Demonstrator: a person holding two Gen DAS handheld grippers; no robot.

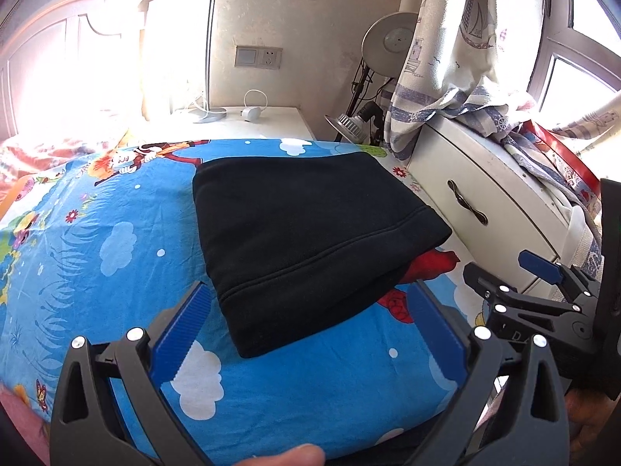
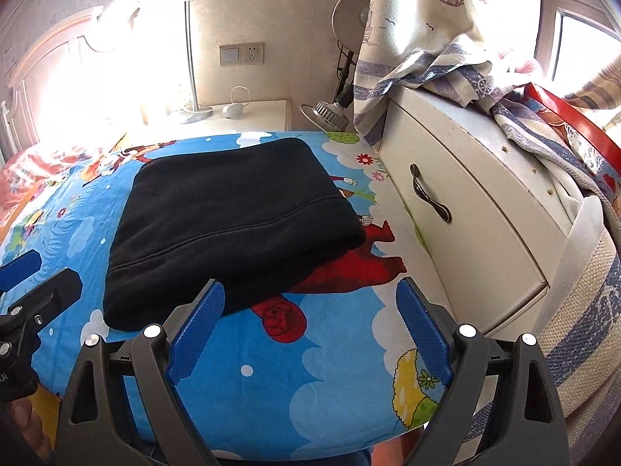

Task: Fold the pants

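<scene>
The black pants [image 1: 306, 240] lie folded into a compact rectangle on the blue cartoon bedsheet [image 1: 97, 256]; they also show in the right wrist view [image 2: 233, 225]. My left gripper [image 1: 310, 318] is open and empty, held just in front of the pants' near edge. My right gripper [image 2: 310, 314] is open and empty, near the pants' front right corner. The right gripper also shows at the right of the left wrist view [image 1: 500, 275]. The left gripper shows at the left edge of the right wrist view [image 2: 35, 279].
A white drawer cabinet [image 2: 458, 209] stands close along the bed's right side, with curtains [image 2: 427, 39] and cloth piled on top. A white nightstand [image 1: 248, 120] with a lamp base is behind the bed. A desk lamp [image 1: 388, 42] stands in the corner.
</scene>
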